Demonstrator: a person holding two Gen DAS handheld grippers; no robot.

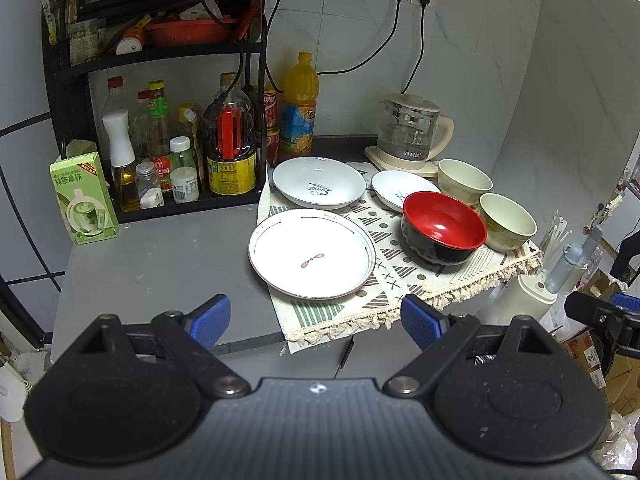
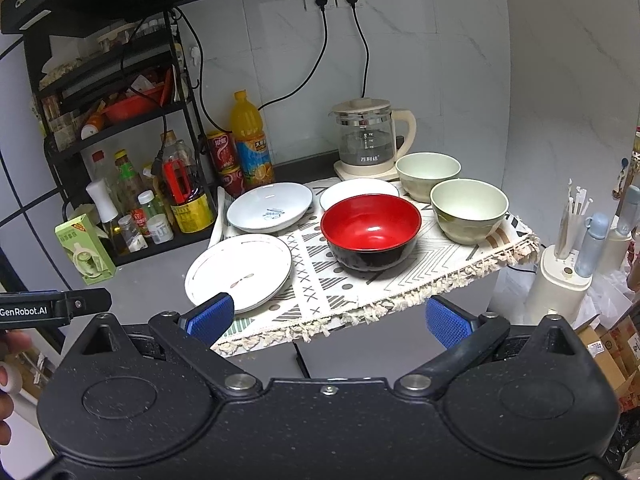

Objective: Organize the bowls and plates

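Left wrist view: your left gripper (image 1: pixel 316 320) and right gripper (image 2: pixel 328 318) both hang released, empty. Nothing stacked yet: three plates (image 1: pixel 312 254) and three bowls (image 2: pixel 370 226) sit singly on the patterned cloth (image 2: pixel 320 292). All sorting remains.

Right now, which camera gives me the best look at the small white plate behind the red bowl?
The left wrist view: the small white plate shows most of its face, including a dark print, with the red bowl covering only its near right edge. In the right wrist view the bowl hides its front, leaving just a bare white sliver.
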